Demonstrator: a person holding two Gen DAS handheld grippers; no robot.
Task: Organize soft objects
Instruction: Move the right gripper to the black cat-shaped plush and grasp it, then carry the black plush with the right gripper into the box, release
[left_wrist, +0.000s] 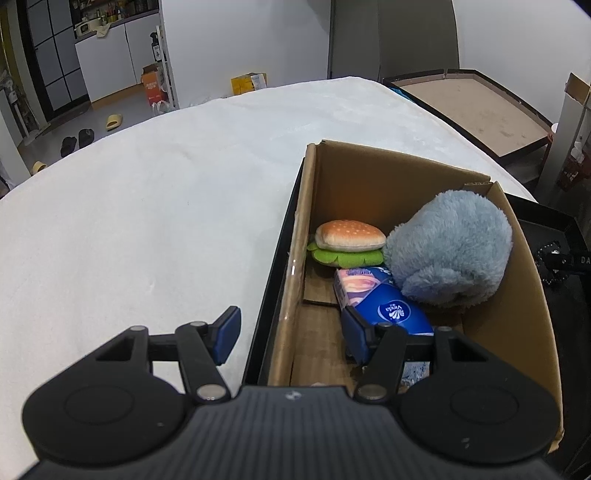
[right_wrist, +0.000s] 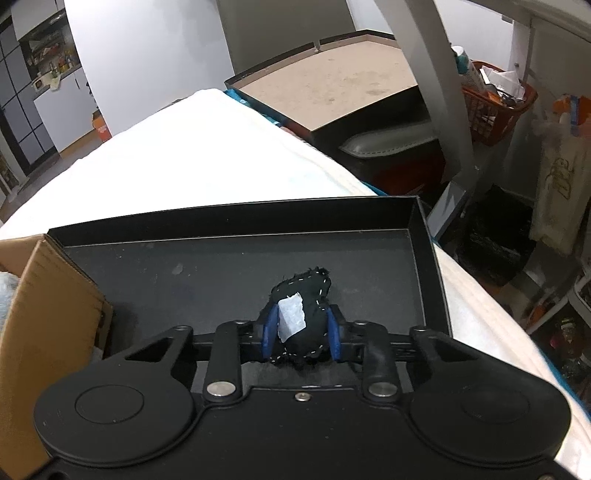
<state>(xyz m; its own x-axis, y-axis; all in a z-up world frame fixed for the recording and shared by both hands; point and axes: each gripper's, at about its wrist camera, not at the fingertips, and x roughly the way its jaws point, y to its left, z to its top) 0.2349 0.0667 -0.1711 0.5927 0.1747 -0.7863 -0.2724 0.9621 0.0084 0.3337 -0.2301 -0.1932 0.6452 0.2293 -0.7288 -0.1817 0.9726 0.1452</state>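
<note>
Right now the black stitched fabric toy (right_wrist: 301, 325) with a pale patch is sitting inside the shallow black tray (right_wrist: 424, 236), low and centre in the right wrist view, and the right gripper (right_wrist: 300, 334) is pinching it narrowly between its blue pads (right_wrist: 269, 330), one pad pressing on each side. The tray is lying on the white cloth-covered table (right_wrist: 207, 155), with the cardboard box (right_wrist: 44, 295) standing at its 9 o'clock.

Over in the left wrist view, the left gripper (left_wrist: 291, 334) is hanging half wide and gripping nothing, straddling the near-left wall of the cardboard box (left_wrist: 406, 177): one finger is outside over the table (left_wrist: 147, 203), the other inside. Inside the box, the plush hamburger (left_wrist: 349, 242) is lying toward 11 o'clock, the fluffy grey-blue plush (left_wrist: 448, 247) is leaning at 2 o'clock against the right wall, and the blue Vinda tissue pack (left_wrist: 384, 302) is lying at 6 o'clock, just beside the inner finger; contact with it is unclear.
</note>
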